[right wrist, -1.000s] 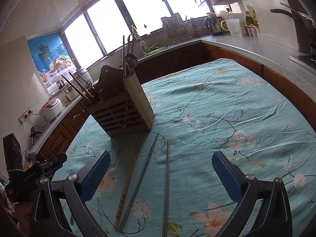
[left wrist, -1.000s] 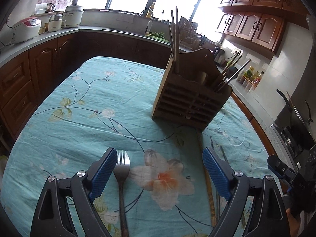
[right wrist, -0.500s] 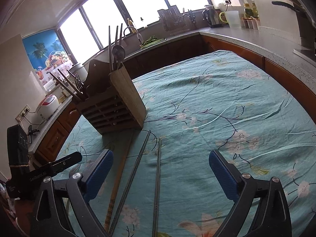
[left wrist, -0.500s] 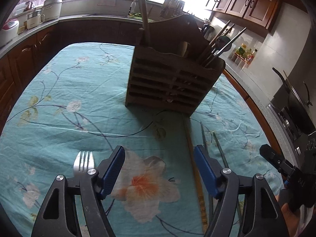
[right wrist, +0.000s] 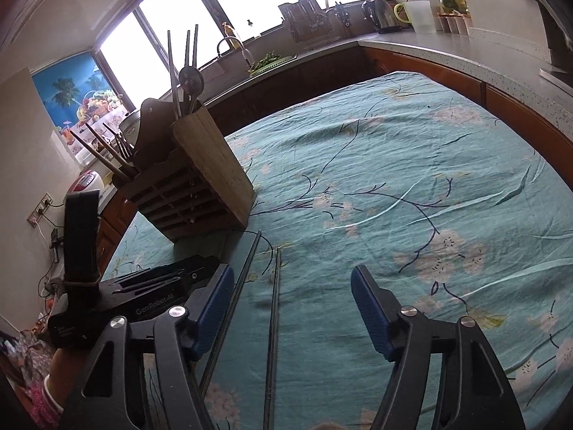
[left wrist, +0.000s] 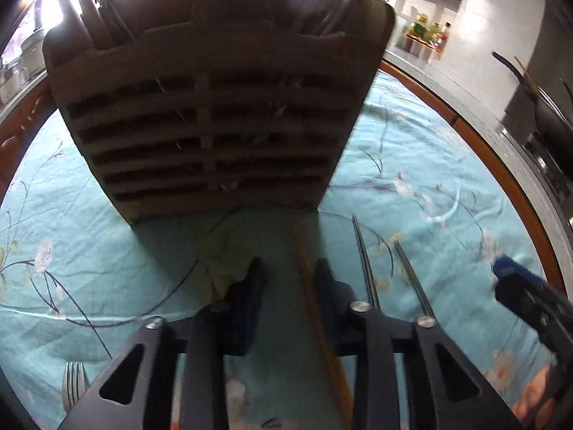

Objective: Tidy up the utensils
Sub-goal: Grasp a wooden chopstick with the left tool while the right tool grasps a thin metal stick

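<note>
While left tongs (left wrist: 289,279) straddle a slim wooden chopstick (left wrist: 304,261) unclosed, right tongs (right wrist: 292,304) gape.

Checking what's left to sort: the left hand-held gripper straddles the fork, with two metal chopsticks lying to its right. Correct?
Not the fork. In the left wrist view the left hand-held gripper straddles the wooden chopstick; the fork lies off to its left. The metal chopsticks do lie right.
</note>
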`<state>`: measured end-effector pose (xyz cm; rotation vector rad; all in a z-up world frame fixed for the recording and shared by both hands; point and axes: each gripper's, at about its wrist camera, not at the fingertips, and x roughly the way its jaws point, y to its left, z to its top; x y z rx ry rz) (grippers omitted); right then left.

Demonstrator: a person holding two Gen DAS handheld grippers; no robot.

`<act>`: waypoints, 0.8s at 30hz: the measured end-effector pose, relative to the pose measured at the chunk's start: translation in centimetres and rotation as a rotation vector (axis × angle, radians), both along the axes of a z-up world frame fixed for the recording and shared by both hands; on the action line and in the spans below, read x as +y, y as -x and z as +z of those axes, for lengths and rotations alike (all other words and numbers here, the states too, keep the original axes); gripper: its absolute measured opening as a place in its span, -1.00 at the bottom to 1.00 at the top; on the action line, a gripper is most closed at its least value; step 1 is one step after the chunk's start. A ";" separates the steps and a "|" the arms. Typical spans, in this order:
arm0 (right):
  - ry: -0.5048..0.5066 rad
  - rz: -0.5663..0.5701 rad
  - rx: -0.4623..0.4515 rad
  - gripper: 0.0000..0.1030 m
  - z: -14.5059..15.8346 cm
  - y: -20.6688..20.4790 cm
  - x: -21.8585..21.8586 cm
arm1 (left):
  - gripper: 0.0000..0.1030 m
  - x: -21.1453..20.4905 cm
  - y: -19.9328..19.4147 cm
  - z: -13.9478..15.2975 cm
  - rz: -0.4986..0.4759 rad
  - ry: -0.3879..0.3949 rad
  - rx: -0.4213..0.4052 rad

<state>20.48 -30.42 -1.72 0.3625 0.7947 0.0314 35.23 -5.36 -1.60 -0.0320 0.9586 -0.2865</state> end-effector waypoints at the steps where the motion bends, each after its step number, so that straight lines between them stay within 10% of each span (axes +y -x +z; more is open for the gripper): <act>1: 0.004 0.010 0.010 0.11 -0.2 -0.2 0.2 | -0.70 0.5 0.5 -0.1 -0.011 0.012 0.004; 8: 0.090 0.106 0.098 -0.12 -1.9 -2.7 2.4 | -0.80 5.1 4.4 0.0 -0.001 0.089 0.041; 14: 0.224 0.142 0.135 -0.26 -2.7 -4.8 4.1 | -0.47 5.8 3.9 0.0 0.069 0.086 0.054; 24: 0.293 0.180 0.149 -0.88 -2.9 -5.0 5.3 | -0.82 1.9 4.0 0.4 0.001 -0.094 -0.015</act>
